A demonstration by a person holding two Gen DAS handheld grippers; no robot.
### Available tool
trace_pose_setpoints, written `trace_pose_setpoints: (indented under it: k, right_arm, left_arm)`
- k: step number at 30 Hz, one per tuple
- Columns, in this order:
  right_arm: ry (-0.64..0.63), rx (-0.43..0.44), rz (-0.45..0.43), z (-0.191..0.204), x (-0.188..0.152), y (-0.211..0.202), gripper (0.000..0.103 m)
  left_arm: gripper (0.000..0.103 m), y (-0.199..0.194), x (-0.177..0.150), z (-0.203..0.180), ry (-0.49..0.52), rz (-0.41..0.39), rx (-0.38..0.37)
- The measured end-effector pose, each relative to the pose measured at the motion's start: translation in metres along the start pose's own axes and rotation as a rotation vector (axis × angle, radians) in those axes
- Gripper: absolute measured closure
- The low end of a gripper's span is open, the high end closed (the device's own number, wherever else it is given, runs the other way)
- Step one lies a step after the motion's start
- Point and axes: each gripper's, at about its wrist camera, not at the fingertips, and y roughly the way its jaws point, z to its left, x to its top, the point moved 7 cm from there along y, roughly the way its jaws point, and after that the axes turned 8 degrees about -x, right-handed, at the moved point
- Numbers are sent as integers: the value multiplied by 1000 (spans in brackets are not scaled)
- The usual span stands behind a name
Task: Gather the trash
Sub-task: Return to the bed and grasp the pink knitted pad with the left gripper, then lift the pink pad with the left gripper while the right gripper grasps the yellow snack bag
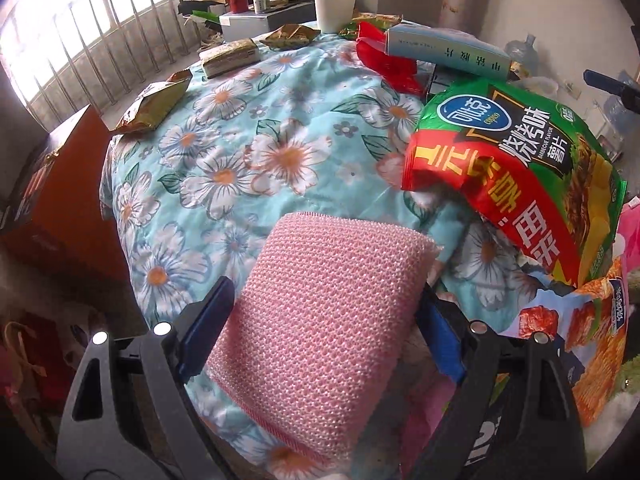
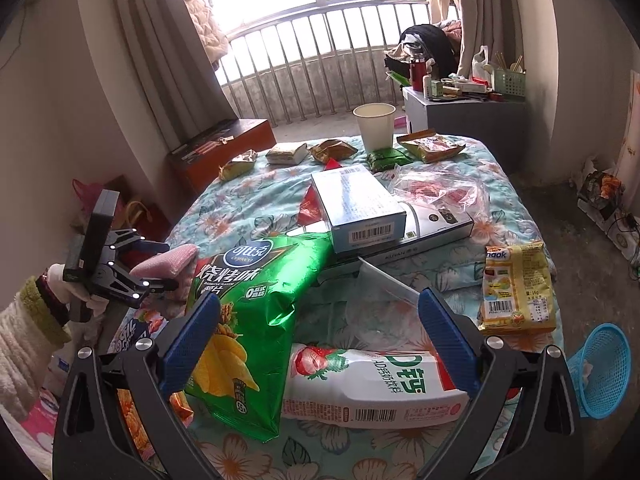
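Note:
My left gripper (image 1: 324, 336) is shut on a pink knitted sponge (image 1: 332, 264), which fills the space between its blue pads above the floral cloth (image 1: 240, 140). From the right wrist view, that left gripper (image 2: 166, 268) hangs at the table's left edge in a sleeved hand, with the pink sponge (image 2: 182, 254) in it. My right gripper (image 2: 320, 340) is open, tilted down over a green chip bag (image 2: 256, 300) and a white strawberry drink pack (image 2: 376, 384). A crushed clear plastic cup (image 2: 380, 312) lies between its fingers, untouched. The green chip bag (image 1: 520, 168) lies just right of the sponge.
Several wrappers, a white paper cup (image 2: 376, 126), a blue box (image 2: 360, 204) on a longer dark box and a yellow snack packet (image 2: 516, 288) litter the table. A blue mesh basket (image 2: 604, 368) sits off the right edge. An orange box (image 1: 60, 200) stands to the left.

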Motion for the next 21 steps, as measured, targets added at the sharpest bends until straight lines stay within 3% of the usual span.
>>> trace_pose_setpoints:
  k: [7,9,13,21]
  right_arm:
    - [24,-14,-6,-8,7,2,7]
    - [40,-21,-10,-14,10,1,7]
    - [84,-33,-23,-28,16,-1,7]
    - [159,-55,-20,-52,18,0,7]
  left_arm:
    - [18,6,3,3,-42,1,18]
    - [22,2,5,6,-75,-12,32]
    - [26,-10,10,8,-125,-61,70]
    - [30,-39,22,2,-190,-179,72]
